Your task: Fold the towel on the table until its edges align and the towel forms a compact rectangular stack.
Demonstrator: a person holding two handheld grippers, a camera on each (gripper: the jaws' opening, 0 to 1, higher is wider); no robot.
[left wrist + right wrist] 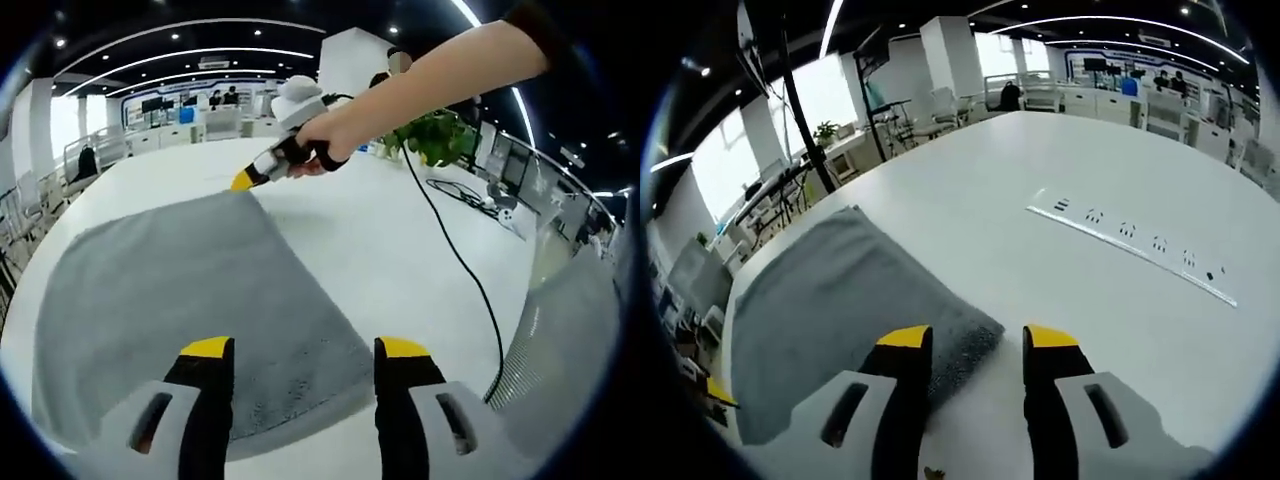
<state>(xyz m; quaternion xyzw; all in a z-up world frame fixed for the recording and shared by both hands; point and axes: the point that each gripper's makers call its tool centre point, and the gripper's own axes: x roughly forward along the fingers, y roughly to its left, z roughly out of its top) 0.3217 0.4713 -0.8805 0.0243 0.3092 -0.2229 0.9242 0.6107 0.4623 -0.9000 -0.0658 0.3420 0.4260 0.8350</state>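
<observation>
The towel (190,290) is a plain mid grey with a fine nubby texture and no print, darker along the edge nearest the left tool (305,350). The worktop (400,250) under it is glossy white. Both tools have yellow fingertips (207,347) on pale grey bodies with black between; the right tool (978,340) matches. A black cable (455,250) crosses the white surface beyond the left tool. Ahead of the right tool, a white socket strip (1130,245) carries small dark markings.
</observation>
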